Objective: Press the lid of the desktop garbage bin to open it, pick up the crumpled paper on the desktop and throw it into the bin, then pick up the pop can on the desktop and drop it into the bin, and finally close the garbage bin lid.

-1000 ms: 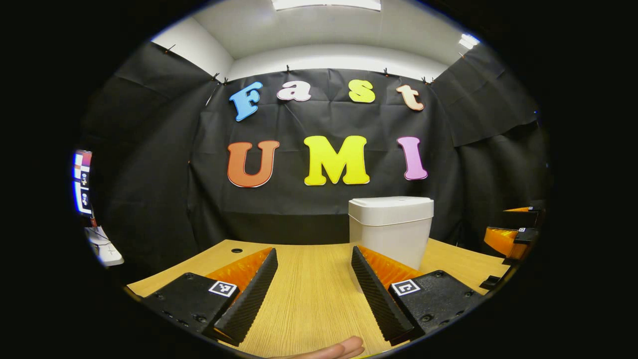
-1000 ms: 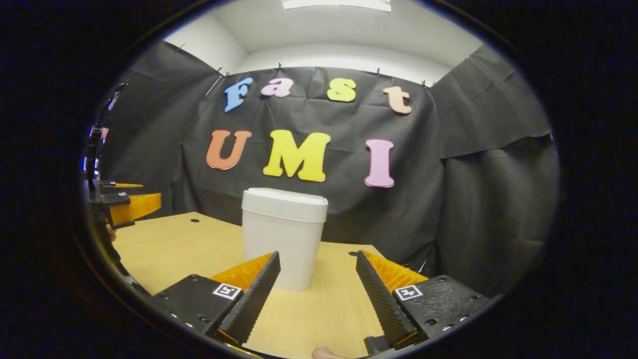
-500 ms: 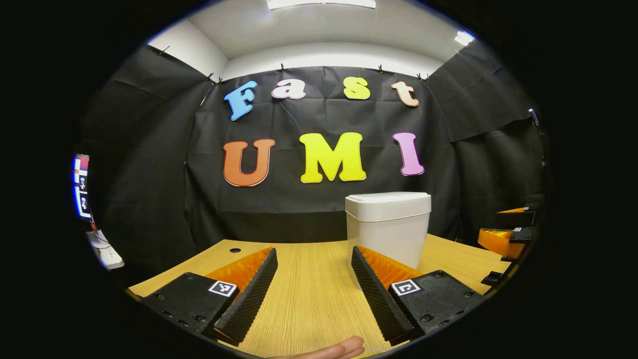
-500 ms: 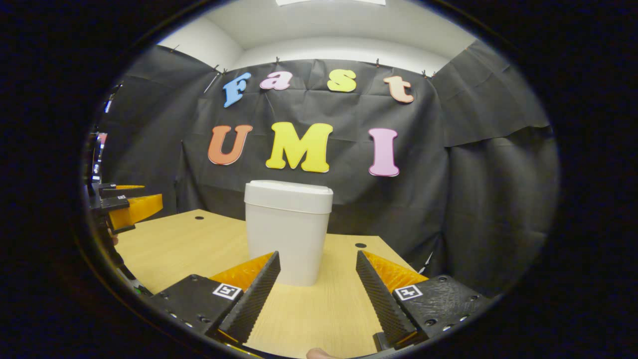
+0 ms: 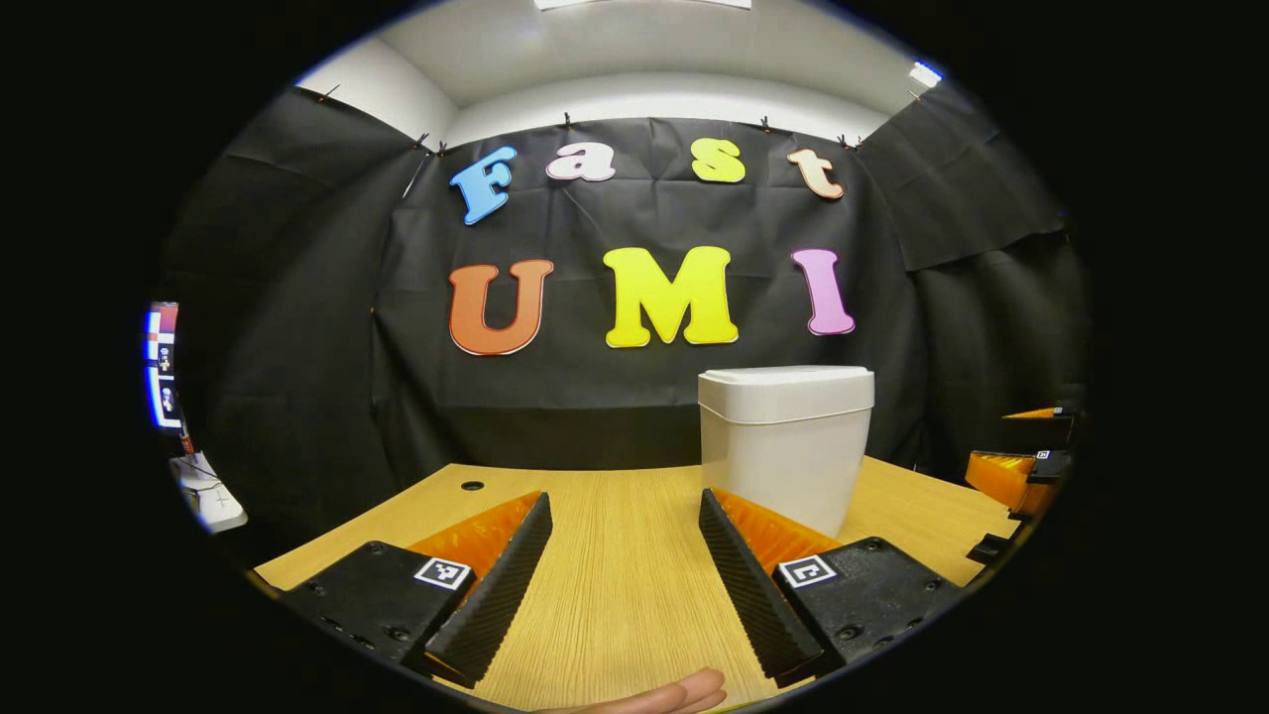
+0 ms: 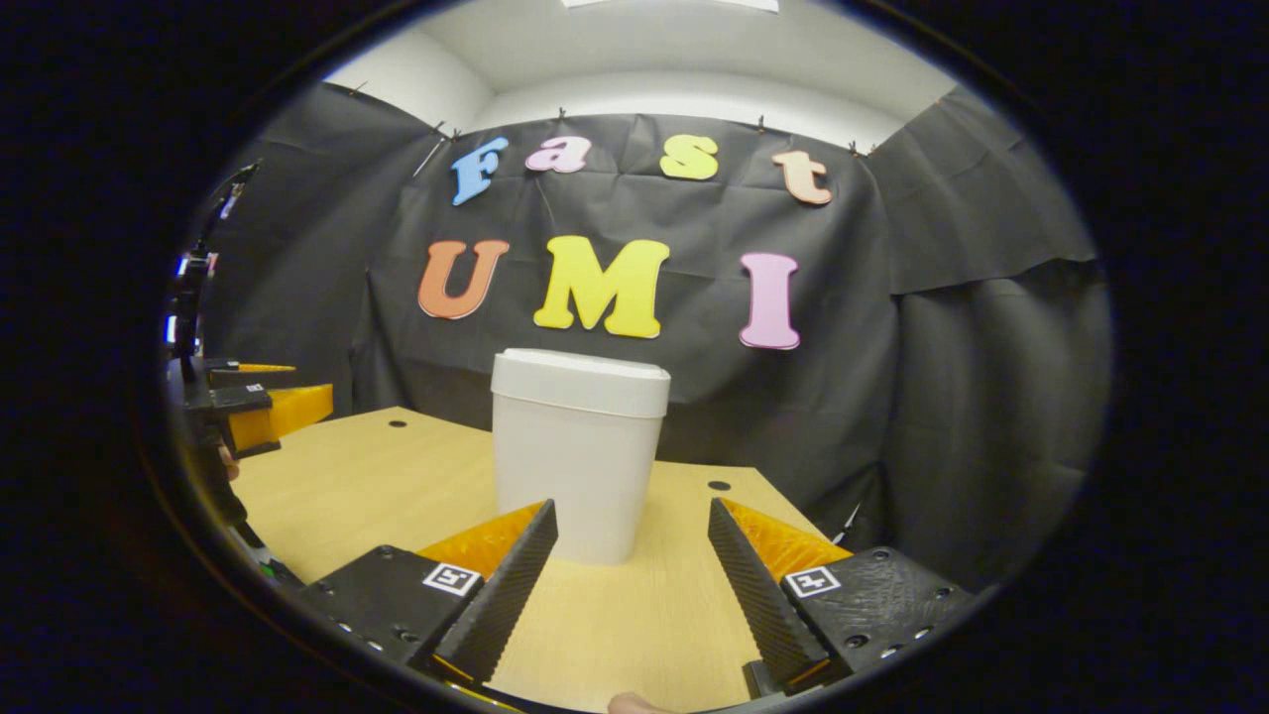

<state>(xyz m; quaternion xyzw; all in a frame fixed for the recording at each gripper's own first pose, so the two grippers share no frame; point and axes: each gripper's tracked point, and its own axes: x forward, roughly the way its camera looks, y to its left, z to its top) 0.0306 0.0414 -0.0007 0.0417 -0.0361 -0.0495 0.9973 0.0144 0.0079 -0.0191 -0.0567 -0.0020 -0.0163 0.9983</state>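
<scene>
Bin (image 6: 580,451) on table (image 6: 347,486), before wall.

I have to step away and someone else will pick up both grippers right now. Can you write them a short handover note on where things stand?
Left gripper: open, holding nothing, low over the desk.
Right gripper: open, holding nothing, aimed at the bin.
The white bin stands upright on the desk, ahead of the right gripper and ahead-right of the left one. Its lid is down.
Crumpled paper and pop can: I cannot place either from these two views, so whether they are already inside the bin is unclear.
Done or left: cannot tell from here. Look over the desk for the paper and can first; if they lie there, press the lid open and start.
</scene>
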